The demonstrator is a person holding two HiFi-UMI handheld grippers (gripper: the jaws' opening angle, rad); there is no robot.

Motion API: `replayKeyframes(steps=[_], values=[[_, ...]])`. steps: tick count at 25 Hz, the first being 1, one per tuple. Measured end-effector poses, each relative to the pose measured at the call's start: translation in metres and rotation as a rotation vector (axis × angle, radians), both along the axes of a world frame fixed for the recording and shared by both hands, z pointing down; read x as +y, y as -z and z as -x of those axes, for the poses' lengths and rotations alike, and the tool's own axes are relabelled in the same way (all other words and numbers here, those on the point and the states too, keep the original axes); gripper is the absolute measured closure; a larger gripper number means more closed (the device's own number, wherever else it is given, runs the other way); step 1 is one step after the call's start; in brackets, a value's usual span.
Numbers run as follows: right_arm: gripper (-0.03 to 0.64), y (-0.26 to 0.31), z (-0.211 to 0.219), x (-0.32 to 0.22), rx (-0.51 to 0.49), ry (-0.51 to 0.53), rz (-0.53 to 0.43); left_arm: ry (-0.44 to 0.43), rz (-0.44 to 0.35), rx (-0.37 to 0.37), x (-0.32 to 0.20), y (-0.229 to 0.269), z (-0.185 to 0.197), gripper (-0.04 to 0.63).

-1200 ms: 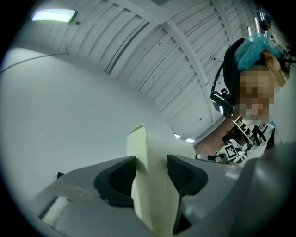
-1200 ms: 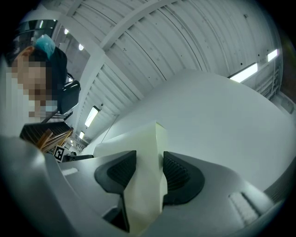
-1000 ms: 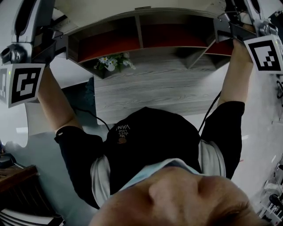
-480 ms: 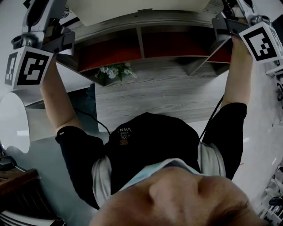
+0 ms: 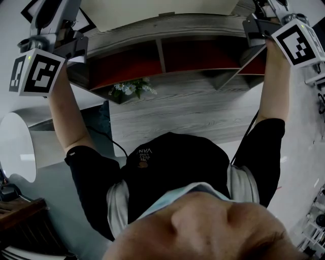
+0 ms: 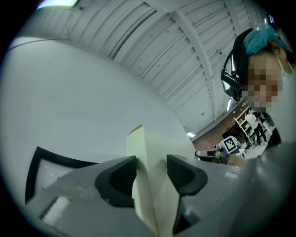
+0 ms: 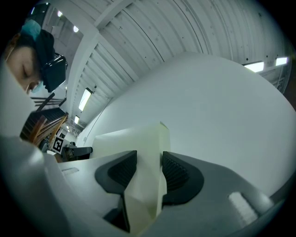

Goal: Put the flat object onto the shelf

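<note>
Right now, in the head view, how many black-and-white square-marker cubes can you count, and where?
2. One black-and-white marker cube sits on the left gripper, upper left; the other on the right gripper, upper right. Both grippers clamp the pale flat board. None seems hidden.

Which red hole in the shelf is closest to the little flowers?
The left red compartment in the head view: the flowers sit right by its edge, while the middle one and right one lie farther along.
</note>
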State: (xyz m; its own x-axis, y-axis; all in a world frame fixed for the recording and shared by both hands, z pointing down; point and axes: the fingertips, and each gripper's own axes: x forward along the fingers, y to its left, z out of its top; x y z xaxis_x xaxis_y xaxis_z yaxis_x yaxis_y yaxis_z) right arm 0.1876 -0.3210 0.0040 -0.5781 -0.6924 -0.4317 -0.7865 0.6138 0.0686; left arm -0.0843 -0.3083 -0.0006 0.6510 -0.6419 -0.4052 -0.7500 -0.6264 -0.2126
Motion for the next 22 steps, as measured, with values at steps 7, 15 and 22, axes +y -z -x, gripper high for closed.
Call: replayKeyframes(steps=[7,15,22], values=[[0.453,-0.006,0.000,-0.007,0.004,-0.013,0.015,0.005,0.014,-0.004,-0.010,-0.008,0.004,0.383],[0.441,-0.007,0.001,-0.003,-0.002,-0.024,-0.013,0.007,-0.023,0.028,-0.009,-0.012,0.007,0.383],[0.372,-0.014,-0.001,-0.006,-0.022,-0.023,0.014,-0.005,0.011,0.025,-0.010,-0.022,0.010,0.371]])
